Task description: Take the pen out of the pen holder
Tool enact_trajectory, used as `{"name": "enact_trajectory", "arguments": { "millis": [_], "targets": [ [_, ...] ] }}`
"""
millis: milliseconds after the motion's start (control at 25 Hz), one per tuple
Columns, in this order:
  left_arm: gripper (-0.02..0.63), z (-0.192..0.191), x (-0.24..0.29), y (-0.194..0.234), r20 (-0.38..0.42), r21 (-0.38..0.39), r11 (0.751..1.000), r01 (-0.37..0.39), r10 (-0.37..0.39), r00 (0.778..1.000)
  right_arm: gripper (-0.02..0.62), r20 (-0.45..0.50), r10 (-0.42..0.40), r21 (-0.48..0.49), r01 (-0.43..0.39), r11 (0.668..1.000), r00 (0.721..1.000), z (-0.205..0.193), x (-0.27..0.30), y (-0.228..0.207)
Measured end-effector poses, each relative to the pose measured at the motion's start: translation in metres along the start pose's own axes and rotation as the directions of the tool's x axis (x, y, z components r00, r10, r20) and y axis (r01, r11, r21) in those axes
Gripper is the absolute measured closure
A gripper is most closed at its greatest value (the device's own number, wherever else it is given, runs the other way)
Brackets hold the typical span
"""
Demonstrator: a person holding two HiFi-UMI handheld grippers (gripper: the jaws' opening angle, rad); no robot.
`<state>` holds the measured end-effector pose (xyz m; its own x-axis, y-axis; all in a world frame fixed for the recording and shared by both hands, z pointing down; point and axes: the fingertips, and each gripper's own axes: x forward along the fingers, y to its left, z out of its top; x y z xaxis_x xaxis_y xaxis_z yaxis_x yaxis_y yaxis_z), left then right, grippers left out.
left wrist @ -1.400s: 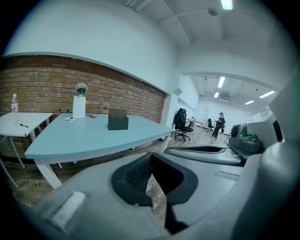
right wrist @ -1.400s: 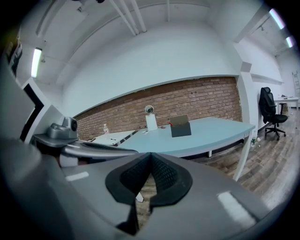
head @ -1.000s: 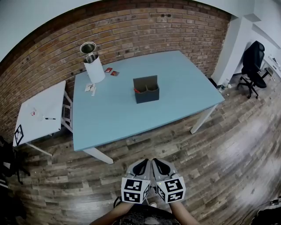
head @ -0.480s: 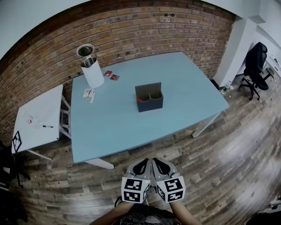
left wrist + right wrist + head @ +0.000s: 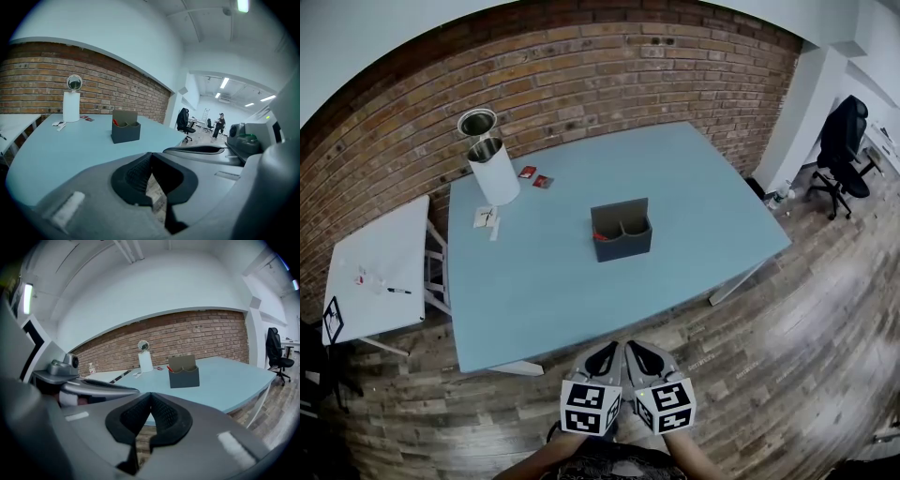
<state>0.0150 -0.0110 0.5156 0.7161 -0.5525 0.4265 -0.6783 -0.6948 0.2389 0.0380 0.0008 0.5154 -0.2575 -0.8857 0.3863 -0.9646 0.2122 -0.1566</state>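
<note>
A dark grey pen holder [image 5: 622, 232] stands near the middle of the light blue table [image 5: 544, 281]. A red pen [image 5: 598, 236] shows in its left compartment. The holder also shows in the left gripper view [image 5: 125, 131] and the right gripper view [image 5: 183, 373]. Both grippers hang close together over the wooden floor, well short of the table's near edge. My left gripper [image 5: 602, 353] and right gripper [image 5: 641, 353] are shut with nothing between their jaws. The left gripper [image 5: 150, 157] and the right gripper [image 5: 150, 397] each show jaws pressed together.
A white cylinder with a round mirror [image 5: 489, 159] stands at the table's far left corner, with red cards [image 5: 535, 176] and a small paper [image 5: 486, 217] nearby. A white side table [image 5: 370, 272] stands left. A brick wall runs behind. A black office chair [image 5: 847, 141] stands far right.
The view has shifted: the table and pen holder sit a little lower and further right in the head view. The grippers stay shut, side by side.
</note>
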Motion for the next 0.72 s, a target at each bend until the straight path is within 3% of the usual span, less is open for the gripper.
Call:
{"name": "enact_trajectory", "arguments": {
  "millis": [720],
  "targets": [
    [0.614, 0.030, 0.023, 0.058, 0.026, -0.022, 1.000, 0.008, -0.008, 1.000, 0.592, 0.001, -0.009, -0.029, 0.009, 1.000, 1.000, 0.031, 0.063, 0.005]
  ]
}}
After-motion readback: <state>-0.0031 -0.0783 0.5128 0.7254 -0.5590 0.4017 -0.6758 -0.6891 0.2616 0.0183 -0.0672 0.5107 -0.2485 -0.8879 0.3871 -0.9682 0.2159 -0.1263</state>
